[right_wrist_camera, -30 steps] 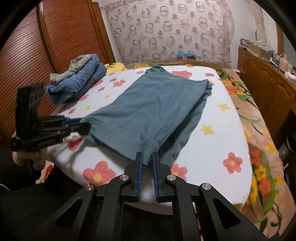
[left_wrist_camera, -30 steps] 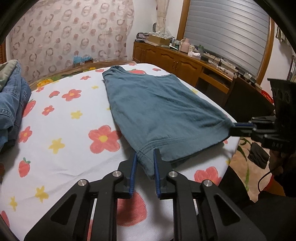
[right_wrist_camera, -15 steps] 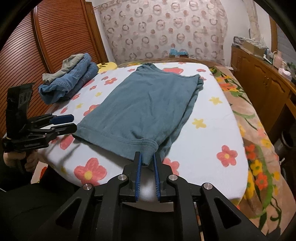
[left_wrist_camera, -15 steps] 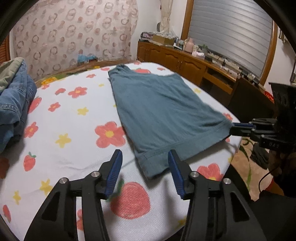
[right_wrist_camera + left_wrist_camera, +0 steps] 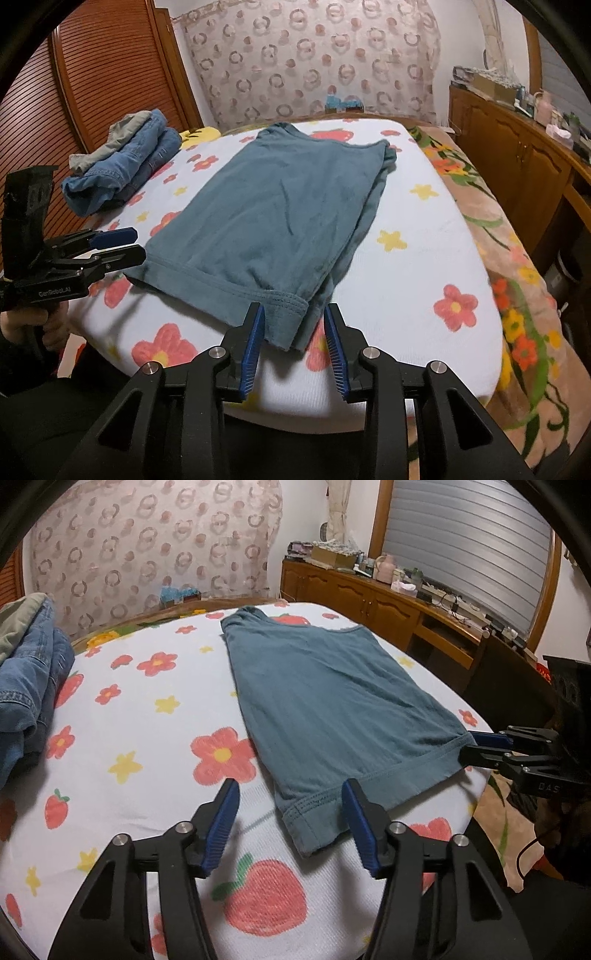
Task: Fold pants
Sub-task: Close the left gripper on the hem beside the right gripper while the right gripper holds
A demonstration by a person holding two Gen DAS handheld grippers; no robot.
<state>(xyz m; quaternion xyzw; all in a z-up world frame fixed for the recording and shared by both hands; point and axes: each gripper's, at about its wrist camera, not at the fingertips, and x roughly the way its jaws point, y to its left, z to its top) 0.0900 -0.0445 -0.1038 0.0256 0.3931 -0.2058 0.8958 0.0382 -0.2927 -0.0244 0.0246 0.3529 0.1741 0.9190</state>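
Pants (image 5: 325,709): teal, flat on bed (image 5: 147,738), centre of frame in both views. Long axis runs lower frame to upper frame; hemmed edge nearest cameras, far end toward patterned curtain (image 5: 314,62).

Left gripper (image 5: 290,821): fingers wide apart, straddling near-left corner.

Right gripper (image 5: 295,334): fingers apart around near-right corner, no clamp.

Judged step: release after laying flat. Next fold: re-grip both near corners evenly, lift together, carry along long axis, keep edges aligned.

Jeans pile (image 5: 122,162): upper left, well apart.

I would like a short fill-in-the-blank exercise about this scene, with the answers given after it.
1. The teal pants lie flat on a bed sheet printed with flowers and ____.
2. Both the left tongs and the right tongs are ____.
3. The folded pile near the wardrobe is mostly made of blue ____.

Answers: strawberries; open; denim
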